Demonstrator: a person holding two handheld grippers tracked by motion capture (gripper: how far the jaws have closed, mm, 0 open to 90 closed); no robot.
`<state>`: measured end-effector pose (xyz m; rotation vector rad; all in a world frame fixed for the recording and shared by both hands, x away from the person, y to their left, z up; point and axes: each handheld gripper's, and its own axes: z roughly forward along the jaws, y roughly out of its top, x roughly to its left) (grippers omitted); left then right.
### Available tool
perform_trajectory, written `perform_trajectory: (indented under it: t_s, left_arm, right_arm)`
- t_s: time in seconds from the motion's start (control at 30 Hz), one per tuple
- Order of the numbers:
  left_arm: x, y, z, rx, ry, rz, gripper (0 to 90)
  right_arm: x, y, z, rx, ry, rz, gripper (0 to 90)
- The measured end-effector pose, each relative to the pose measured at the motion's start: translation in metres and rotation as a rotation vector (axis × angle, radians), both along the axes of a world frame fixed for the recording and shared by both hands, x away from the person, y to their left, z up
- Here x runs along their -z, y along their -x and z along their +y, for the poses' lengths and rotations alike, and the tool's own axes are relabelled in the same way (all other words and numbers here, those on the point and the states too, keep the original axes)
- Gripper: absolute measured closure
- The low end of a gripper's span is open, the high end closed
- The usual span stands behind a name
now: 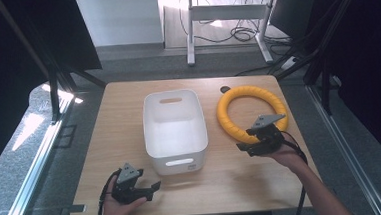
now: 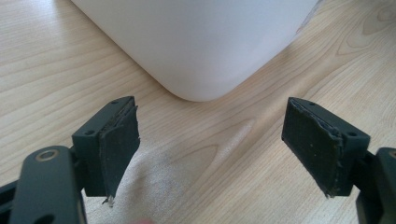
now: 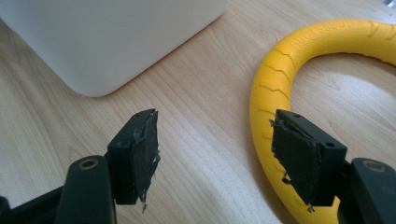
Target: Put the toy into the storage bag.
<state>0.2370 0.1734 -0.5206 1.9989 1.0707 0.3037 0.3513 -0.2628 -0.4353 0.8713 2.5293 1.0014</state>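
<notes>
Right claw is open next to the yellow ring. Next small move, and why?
Probably nudge the right claw sideways toward the yellow ring until its tube sits between the jaws, then close. The jaws stand open with bare table between them, and one jaw overlaps the ring's near arc. The white bin beside it looks empty, a likely destination.

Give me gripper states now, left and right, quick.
Left gripper: open, holding nothing, facing the white bin's corner.
Right gripper: open, holding nothing; one jaw overlaps the yellow ring.
</notes>
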Motion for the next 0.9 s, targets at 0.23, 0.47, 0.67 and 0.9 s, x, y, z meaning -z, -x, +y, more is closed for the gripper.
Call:
perform_trajectory:
  t_s: [0.23, 0.47, 0.67, 0.9]
  left_arm:
    - [0.001, 0.001, -0.001, 0.001, -0.004, 0.004, 19.3]
    - [0.003, 0.0, -0.003, 0.003, -0.01, 0.01, 19.4]
    - [0.004, 0.0, -0.003, 0.005, -0.013, 0.011, 19.5]
    - [0.005, 0.0, -0.004, 0.008, -0.015, 0.015, 19.6]
  right_arm:
    - [-0.007, -0.022, -0.003, 0.008, 0.035, 0.04, 31.8]
    - [-0.005, -0.04, -0.006, 0.029, 0.065, 0.06, 32.7]
    - [-0.006, -0.053, -0.008, 0.043, 0.086, 0.079, 33.0]
    - [-0.004, -0.068, -0.009, 0.064, 0.129, 0.106, 33.0]
